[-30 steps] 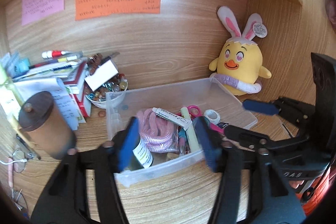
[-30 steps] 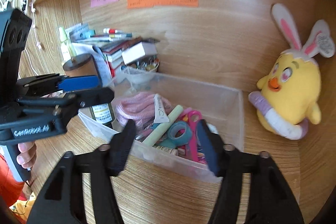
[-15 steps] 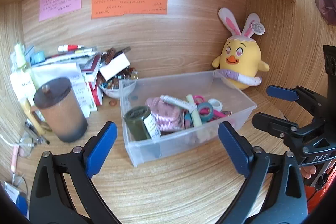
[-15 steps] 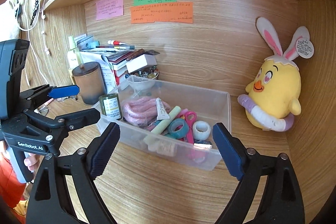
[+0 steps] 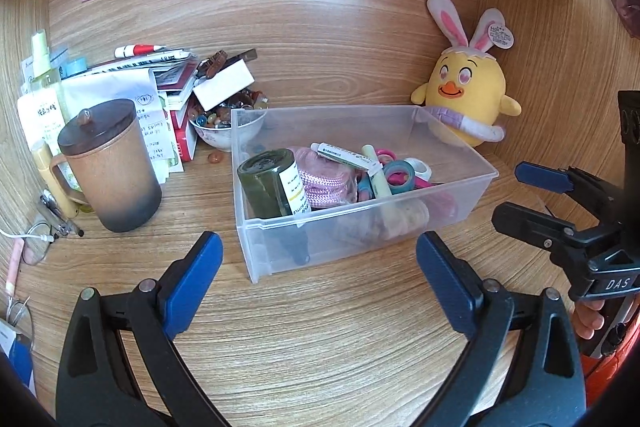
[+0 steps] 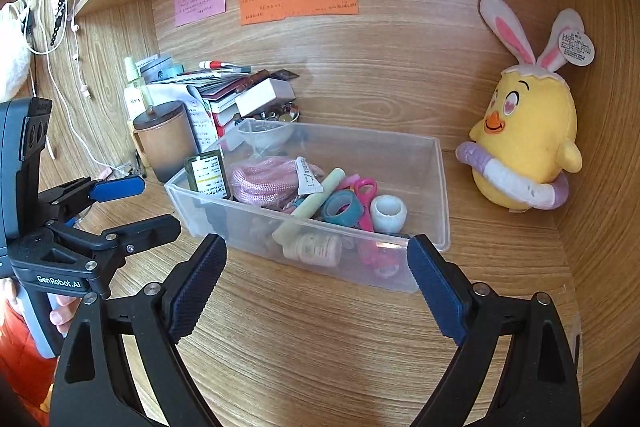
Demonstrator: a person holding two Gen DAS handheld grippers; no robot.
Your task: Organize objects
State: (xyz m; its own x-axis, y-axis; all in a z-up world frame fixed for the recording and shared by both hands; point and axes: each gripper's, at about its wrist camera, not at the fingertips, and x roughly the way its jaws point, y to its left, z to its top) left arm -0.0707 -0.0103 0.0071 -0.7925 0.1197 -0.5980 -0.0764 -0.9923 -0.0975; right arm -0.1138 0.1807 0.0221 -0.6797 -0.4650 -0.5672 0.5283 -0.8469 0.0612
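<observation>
Here the clear bin (image 5: 360, 227) sits mid-tabletop (image 5: 320, 327), holding a green bottle (image 5: 272, 183), pink rope (image 6: 260, 183) and tape rolls. Just before it, left gripper (image 5: 318, 269) and right gripper (image 6: 316, 267) have just been opening; fingers wide, empty.

Left gripper (image 5: 318, 267) and right gripper (image 6: 316, 269) angle downward, jaws just spread, empty.

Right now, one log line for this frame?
left claw: open, empty | right claw: open, empty | clear plastic bin: on wooden desk, holds dark green bottle
</observation>
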